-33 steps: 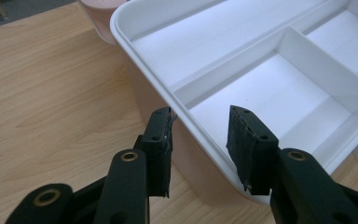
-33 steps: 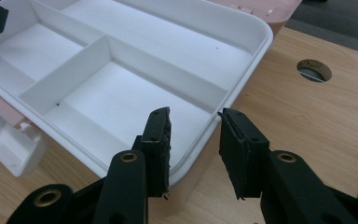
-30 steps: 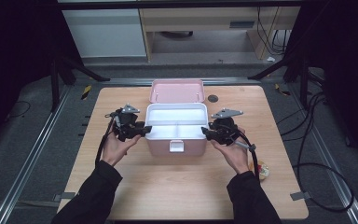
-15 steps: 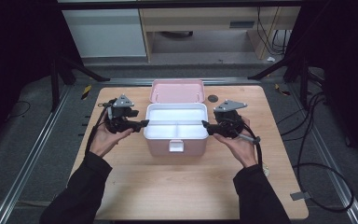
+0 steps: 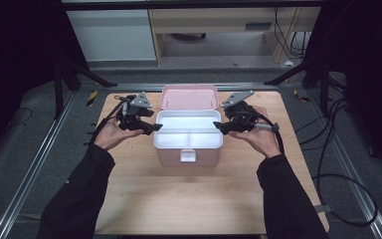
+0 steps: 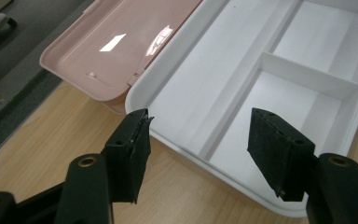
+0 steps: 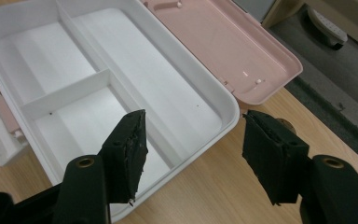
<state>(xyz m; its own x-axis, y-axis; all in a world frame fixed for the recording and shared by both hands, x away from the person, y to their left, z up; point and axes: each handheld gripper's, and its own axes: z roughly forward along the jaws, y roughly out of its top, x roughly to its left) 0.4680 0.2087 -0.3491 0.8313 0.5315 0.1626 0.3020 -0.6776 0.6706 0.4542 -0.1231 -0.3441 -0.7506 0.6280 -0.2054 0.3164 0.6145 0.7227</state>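
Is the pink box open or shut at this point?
Open. The pink lid lies folded back flat behind the box, and the white tray with its bare divided compartments is exposed.

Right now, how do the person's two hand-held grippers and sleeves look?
Both the left gripper and the right gripper are black, with two blocky jaws, brass-coloured pivot pins, a grey three-cornered top plate and a trailing black cable. The sleeves are long and black.

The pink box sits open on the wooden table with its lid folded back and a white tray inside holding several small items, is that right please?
Nearly: the pink box is open on the wooden table with its lid folded back, but the white tray inside holds nothing. The left gripper view shows its divided compartments bare, and the right gripper view agrees.
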